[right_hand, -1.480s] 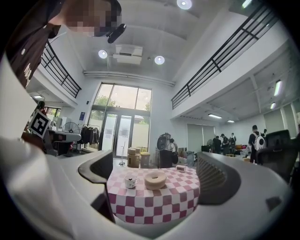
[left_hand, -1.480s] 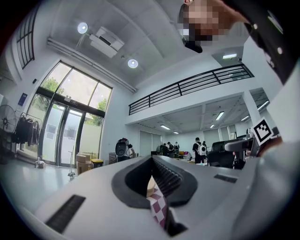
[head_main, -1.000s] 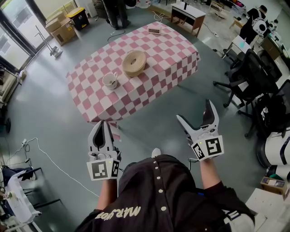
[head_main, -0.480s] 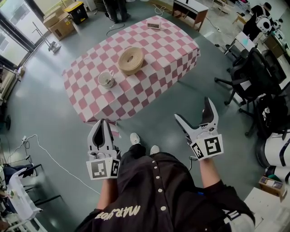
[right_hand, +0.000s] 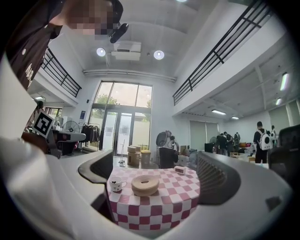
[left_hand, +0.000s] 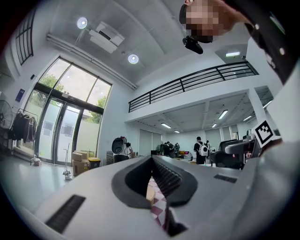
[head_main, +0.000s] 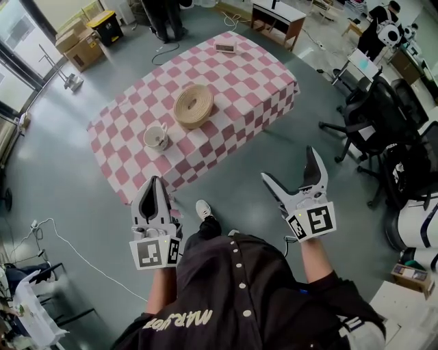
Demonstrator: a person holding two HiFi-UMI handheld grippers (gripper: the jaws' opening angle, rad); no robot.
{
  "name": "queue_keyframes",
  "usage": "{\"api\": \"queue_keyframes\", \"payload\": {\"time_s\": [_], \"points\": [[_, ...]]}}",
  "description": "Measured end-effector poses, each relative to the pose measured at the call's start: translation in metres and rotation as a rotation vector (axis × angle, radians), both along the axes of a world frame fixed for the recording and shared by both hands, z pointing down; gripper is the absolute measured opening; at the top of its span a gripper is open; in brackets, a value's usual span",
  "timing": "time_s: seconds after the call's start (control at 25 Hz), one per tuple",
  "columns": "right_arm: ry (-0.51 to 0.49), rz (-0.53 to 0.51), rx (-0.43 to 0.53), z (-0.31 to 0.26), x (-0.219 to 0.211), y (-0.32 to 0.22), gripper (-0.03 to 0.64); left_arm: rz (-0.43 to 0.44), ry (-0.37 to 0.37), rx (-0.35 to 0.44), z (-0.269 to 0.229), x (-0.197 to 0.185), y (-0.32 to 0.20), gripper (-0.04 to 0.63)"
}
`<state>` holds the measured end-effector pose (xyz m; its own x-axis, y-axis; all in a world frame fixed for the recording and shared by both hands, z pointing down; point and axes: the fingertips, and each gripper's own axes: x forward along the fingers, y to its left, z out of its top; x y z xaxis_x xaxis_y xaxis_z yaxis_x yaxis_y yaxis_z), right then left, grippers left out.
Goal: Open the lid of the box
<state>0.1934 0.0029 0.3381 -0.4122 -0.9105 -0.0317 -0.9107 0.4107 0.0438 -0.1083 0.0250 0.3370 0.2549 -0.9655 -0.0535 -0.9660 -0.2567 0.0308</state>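
A round woven box with its lid on [head_main: 193, 105] sits mid-table on a pink-and-white checked cloth [head_main: 253, 82]. From the right gripper view the box [right_hand: 145, 184] stands straight ahead, well beyond the jaws. My left gripper [head_main: 155, 182] is held low at the left, over the floor near the table's front edge, with its jaws together; in its own view the left gripper [left_hand: 152, 161] shows only a thin slit. My right gripper [head_main: 289, 164] hovers over the floor at the right with its jaws spread wide and nothing between them. Neither gripper touches the box.
A white cup [head_main: 156, 137] stands to the box's left and a small device [head_main: 224, 46] lies at the table's far end. Black office chairs [head_main: 373, 116] crowd the right. Cardboard boxes [head_main: 79, 44], a desk [head_main: 277, 20] and a white cable [head_main: 68, 239] ring the floor.
The view has shifted, so the table now sits further up and left in it. A shoe has stepped forward below the table edge. Both grippers keep their pose and jaw states.
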Motion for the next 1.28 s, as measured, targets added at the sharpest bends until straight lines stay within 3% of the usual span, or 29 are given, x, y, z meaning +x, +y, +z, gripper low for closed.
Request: {"api": "queue_keyframes", "payload": {"time_s": [0.68, 1.28], "points": [[-0.008, 0.000, 0.018, -0.009, -0.053, -0.119, 0.541, -0.027, 0.010, 0.025, -0.009, -0.062, -0.111, 0.011], [0.009, 0.014, 0.009, -0.004, -0.104, -0.188, 0.540, 0.012, 0.046, 0.013, 0.003, -0.110, -0.192, 0.011]]}}
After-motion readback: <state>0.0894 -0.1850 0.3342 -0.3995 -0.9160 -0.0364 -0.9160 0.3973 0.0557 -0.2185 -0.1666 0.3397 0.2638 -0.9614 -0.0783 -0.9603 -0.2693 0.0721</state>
